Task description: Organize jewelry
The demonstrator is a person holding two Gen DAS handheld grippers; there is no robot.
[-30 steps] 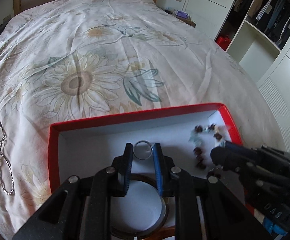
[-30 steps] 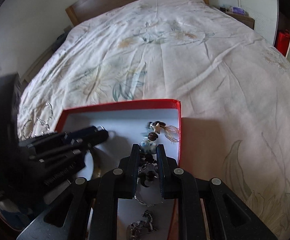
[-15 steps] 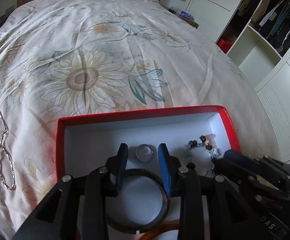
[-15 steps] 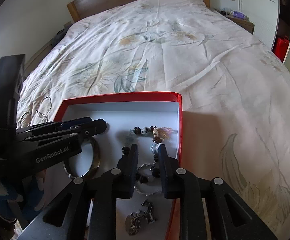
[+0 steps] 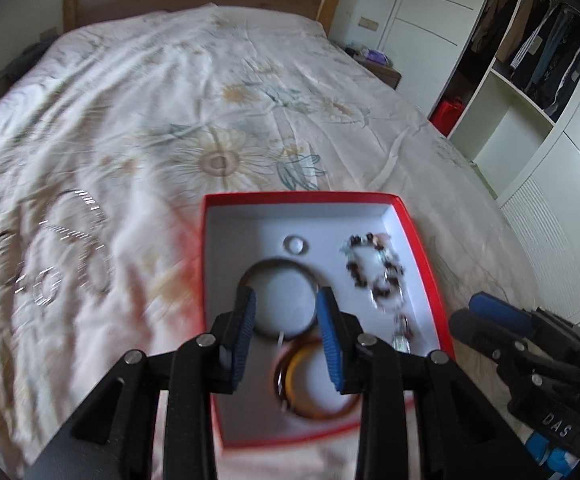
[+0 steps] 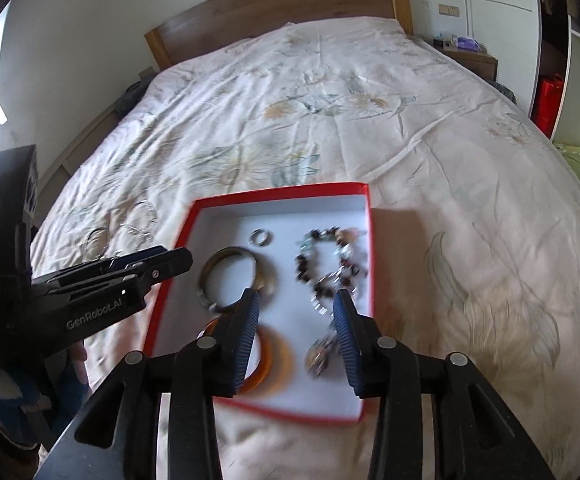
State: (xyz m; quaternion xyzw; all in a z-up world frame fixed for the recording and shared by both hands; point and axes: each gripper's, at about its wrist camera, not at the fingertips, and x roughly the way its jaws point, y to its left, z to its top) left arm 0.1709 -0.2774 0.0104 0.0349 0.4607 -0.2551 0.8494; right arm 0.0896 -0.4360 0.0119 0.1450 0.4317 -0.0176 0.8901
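Left wrist view: both grippers now stand higher above the red box [image 5: 418, 240], clear of the jewelry.

Left gripper [image 5: 285, 328] spread, empty, its small ring [image 5: 296, 245] released beside the dark bangle [image 5: 277, 298]. Right gripper [image 6: 296, 320] opening, empty; beaded bracelet [image 6: 330, 260] dropped inside near the right wall. Silver chain [image 5: 69, 248] lies outside on the bedspread [image 5: 209, 100], which is open all round.

Floral bedspread [image 6: 370, 92], wooden headboard [image 6: 290, 0], open wardrobe [image 5: 530, 60].
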